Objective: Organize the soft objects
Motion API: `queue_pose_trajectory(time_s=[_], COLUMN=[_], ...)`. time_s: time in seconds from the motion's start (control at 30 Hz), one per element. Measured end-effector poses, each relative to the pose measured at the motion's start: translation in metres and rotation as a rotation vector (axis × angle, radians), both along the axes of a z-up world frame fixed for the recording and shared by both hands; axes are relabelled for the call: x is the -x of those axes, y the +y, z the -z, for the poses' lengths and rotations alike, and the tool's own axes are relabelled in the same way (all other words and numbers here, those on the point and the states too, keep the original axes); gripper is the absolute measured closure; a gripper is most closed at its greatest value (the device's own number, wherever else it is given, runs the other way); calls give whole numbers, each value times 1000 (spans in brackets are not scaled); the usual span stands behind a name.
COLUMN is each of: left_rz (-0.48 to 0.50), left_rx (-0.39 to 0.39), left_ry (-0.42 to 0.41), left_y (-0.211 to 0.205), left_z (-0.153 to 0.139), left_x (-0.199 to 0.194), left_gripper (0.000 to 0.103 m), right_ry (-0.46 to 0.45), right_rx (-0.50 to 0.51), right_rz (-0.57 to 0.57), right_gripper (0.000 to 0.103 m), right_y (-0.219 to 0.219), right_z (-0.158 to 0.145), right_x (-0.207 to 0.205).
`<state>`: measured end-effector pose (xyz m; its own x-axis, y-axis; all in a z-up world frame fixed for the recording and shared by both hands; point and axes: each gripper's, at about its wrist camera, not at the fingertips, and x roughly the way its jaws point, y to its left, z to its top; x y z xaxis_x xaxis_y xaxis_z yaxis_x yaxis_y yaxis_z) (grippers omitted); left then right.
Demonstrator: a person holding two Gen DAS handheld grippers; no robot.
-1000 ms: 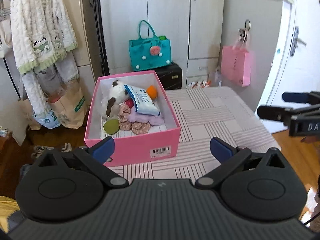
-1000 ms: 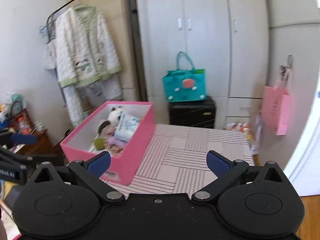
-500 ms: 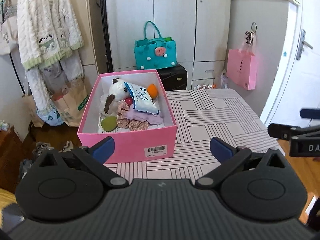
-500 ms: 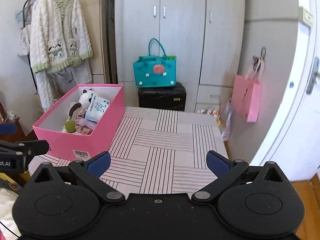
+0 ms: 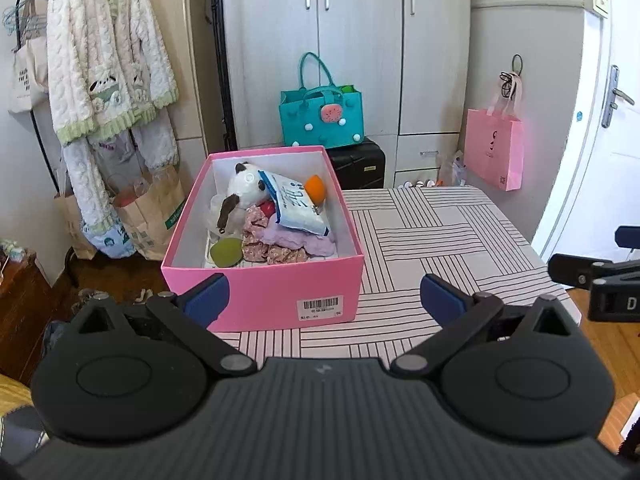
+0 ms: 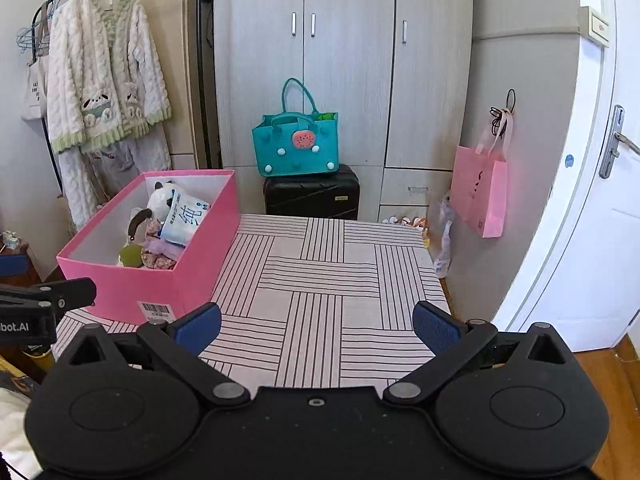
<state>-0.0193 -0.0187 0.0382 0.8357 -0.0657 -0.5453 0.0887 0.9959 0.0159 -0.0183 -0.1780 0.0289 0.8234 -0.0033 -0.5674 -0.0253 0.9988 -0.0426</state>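
Both my grippers, left gripper (image 5: 323, 294) and right gripper (image 6: 316, 327), hang spread wide and empty over the striped tablecloth (image 6: 320, 280), soft toys piled in the barcode-stickered pink box (image 5: 264, 296) on its left side, grey wardrobe (image 6: 340, 60) behind.

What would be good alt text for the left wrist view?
An open pink box on a striped table holds a plush dog, a tissue pack and crumpled cloth. The left gripper is open before it, empty. A wardrobe stands behind.
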Motion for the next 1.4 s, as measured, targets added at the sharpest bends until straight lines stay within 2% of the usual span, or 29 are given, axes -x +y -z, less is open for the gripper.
queue_pose_trajectory(time_s=[0.47,0.67,0.87,1.4], left_rz=[14,-15,-22,-21], left_rx=[28,42,8,3], left_ry=[-37,-99,-110,-136], left_y=[5,7,4,2], left_z=[8,8,11,15], left_x=[6,12,13,16], left_gripper=[0,0,0,0], right_ry=[-7,-42,-37,-91], right_rx=[50,76,57,68], right_rz=[11,22,31,2], right_gripper=[0,0,0,0], right_y=[9,12,6,6], right_z=[10,13,18,18], right_x=[6,10,9,22])
